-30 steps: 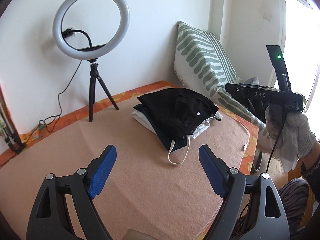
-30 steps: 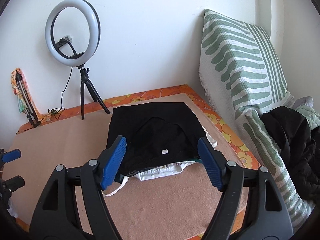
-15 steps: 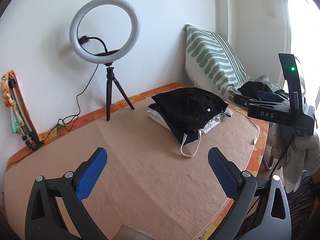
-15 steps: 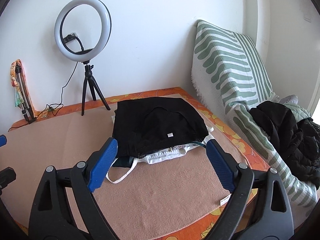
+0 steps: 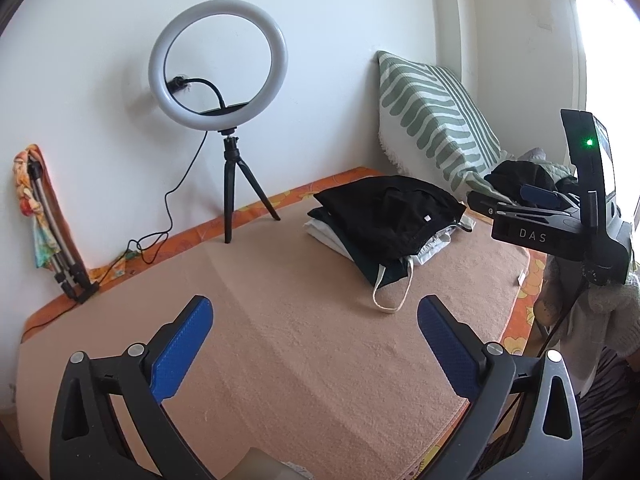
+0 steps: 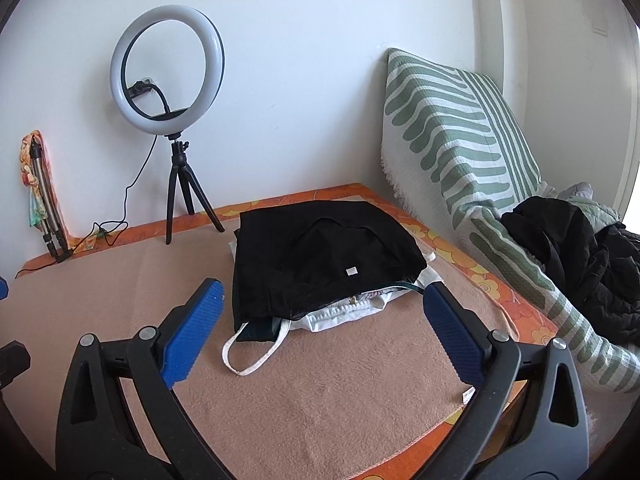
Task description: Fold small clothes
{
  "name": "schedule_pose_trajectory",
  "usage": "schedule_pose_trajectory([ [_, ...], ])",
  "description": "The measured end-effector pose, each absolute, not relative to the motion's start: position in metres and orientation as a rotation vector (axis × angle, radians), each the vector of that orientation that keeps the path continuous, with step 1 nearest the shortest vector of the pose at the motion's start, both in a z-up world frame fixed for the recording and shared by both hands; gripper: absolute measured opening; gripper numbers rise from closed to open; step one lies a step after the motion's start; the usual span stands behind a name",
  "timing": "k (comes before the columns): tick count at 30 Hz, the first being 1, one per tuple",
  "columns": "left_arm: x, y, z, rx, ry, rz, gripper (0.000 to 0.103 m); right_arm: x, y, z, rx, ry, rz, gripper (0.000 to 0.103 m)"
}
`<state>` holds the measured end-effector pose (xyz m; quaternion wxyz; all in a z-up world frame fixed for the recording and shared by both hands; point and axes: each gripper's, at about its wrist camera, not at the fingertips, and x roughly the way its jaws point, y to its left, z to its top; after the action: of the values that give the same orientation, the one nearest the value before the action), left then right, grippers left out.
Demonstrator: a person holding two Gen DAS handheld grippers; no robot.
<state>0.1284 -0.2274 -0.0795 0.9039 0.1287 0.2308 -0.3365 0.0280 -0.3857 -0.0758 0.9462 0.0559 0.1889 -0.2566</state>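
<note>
- Compared with a second ago, we have pulled both grippers back; the stack of clothes [image 6: 320, 264] now sits farther from the cameras, and more of the peach blanket [image 5: 304, 344] shows in front of it.
- Our left gripper [image 5: 314, 316] hovers over the near part of the blanket, jaws spread wide and holding nothing, as before.
- Our right gripper [image 6: 320, 304] faces the stack, jaws likewise spread and empty.
- The stack lies at the far right of the blanket, black garment [image 6: 316, 248] on top, white pieces beneath, a white strap [image 6: 256, 356] looping toward us.
- The ring light [image 5: 218, 66] and striped cushion [image 6: 452, 128] have not shifted.
</note>
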Motion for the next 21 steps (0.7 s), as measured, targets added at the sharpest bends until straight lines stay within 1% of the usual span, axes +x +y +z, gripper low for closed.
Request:
schedule_pose_trajectory([
  [21,0.1270,-0.2238,-0.0733,0.236,0.471,-0.687,0.102,0.0300,-0.3854,-0.0762,0.134,0.384,-0.509,0.103],
])
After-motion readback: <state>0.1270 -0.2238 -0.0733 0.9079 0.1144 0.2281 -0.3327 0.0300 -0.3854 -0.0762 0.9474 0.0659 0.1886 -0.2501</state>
